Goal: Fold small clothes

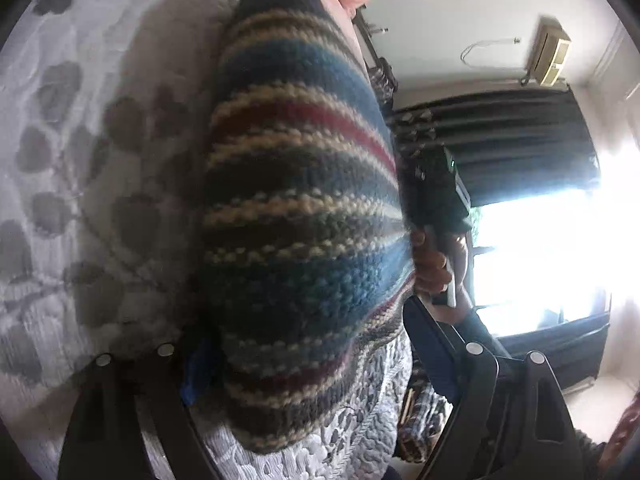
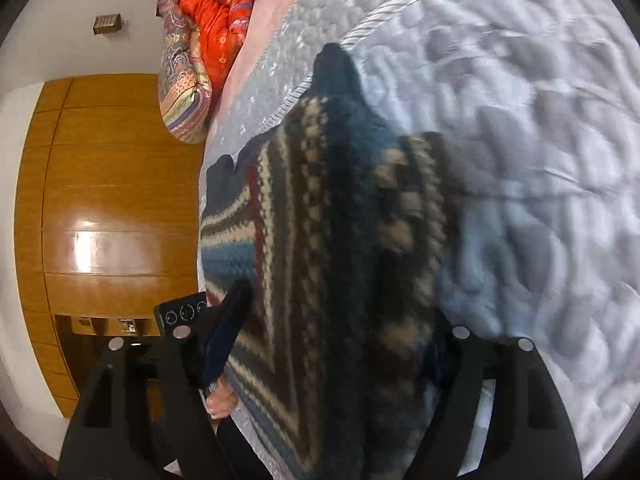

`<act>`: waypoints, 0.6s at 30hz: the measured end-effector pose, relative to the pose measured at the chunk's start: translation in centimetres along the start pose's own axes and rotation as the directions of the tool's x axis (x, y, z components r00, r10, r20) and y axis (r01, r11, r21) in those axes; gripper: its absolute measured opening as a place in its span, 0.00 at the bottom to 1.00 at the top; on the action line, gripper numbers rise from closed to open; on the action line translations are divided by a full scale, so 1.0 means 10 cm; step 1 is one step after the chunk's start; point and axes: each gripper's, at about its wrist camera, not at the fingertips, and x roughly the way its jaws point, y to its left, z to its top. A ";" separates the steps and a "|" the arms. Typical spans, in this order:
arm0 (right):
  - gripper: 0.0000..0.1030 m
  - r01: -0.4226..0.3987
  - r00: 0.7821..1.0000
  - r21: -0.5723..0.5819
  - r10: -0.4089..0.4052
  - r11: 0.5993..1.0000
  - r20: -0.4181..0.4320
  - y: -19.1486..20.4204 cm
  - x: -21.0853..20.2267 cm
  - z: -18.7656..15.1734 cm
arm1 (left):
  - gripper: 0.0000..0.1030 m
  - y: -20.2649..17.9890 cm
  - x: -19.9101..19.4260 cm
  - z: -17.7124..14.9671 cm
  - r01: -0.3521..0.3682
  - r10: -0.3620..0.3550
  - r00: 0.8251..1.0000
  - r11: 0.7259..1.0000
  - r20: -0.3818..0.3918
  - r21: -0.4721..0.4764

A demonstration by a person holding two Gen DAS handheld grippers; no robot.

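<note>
The striped knitted garment [image 1: 304, 216] is a thick wool piece with horizontal bands in blue, dark grey, beige and dark red, and a plain dark ribbed edge at its far end. It is over the grey quilted bedspread [image 1: 72, 168], which has a leaf pattern. In the left wrist view the garment hangs or stands up in front of the camera and swells toward it, so the stripes curve around like on a ball; its lower part goes down between the two fingers of the left gripper [image 1: 320, 360]. The jaws there stand wide apart and I cannot tell if they press the cloth or only frame it. At the right side of this view the stripes gather to one point, where a hand [image 1: 434, 268] with a black device is close to the fabric. In the right wrist view the same garment [image 2: 328, 240] looks folded, with the stripes meeting at an angle like a corner, and it is blurred. It lies between the wide fingers of the right gripper [image 2: 320, 340]; whether they grip it, I cannot tell. Behind the bed edge are a wooden wardrobe [image 2: 100, 200] and a colourful orange quilt [image 2: 208, 32]
</note>
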 end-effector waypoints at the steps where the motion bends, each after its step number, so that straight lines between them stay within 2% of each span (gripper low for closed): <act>1: 0.73 0.001 1.000 -0.001 -0.001 1.000 0.004 0.02 0.04 0.02 | 0.82 -0.02 0.02 0.00 -0.014 0.014 1.000 1.000 -0.006 -0.004; 2: 0.71 0.007 1.000 -0.002 -0.007 1.000 0.013 0.04 0.05 0.02 | 0.82 -0.02 -0.03 0.06 -0.033 0.033 0.999 0.999 -0.012 -0.015; 4: 0.56 0.015 1.000 0.002 -0.016 1.000 0.027 0.08 0.07 0.01 | 0.79 -0.09 -0.03 0.10 -0.076 0.076 0.997 0.997 -0.027 -0.017; 5: 0.50 0.018 0.999 0.000 -0.018 1.000 0.035 0.11 0.07 -0.01 | 0.66 -0.11 -0.01 0.11 -0.118 0.118 0.992 0.993 -0.041 -0.009; 6: 0.46 0.027 0.999 -0.006 -0.027 1.000 0.047 0.15 0.05 -0.03 | 0.59 -0.10 -0.02 0.10 -0.137 0.136 0.989 0.990 -0.050 -0.015; 9: 0.43 0.029 0.995 -0.021 -0.027 0.999 0.096 0.32 -0.02 -0.10 | 0.47 -0.09 -0.11 0.13 -0.138 0.136 0.989 0.990 -0.059 -0.035; 12: 0.41 0.032 0.991 -0.044 -0.026 0.998 0.131 0.52 -0.09 -0.19 | 0.39 -0.18 -0.19 0.13 -0.161 0.160 0.985 0.987 -0.061 -0.018; 16: 0.40 0.048 0.986 -0.071 -0.036 0.996 0.164 0.83 -0.11 -0.35 | 0.36 -0.35 -0.37 0.11 -0.189 0.189 0.980 0.982 -0.055 0.009; 18: 0.40 0.031 0.984 -0.069 -0.018 0.997 0.176 0.96 -0.11 -0.44 | 0.35 -0.44 -0.56 0.04 -0.190 0.191 0.980 0.981 -0.048 0.029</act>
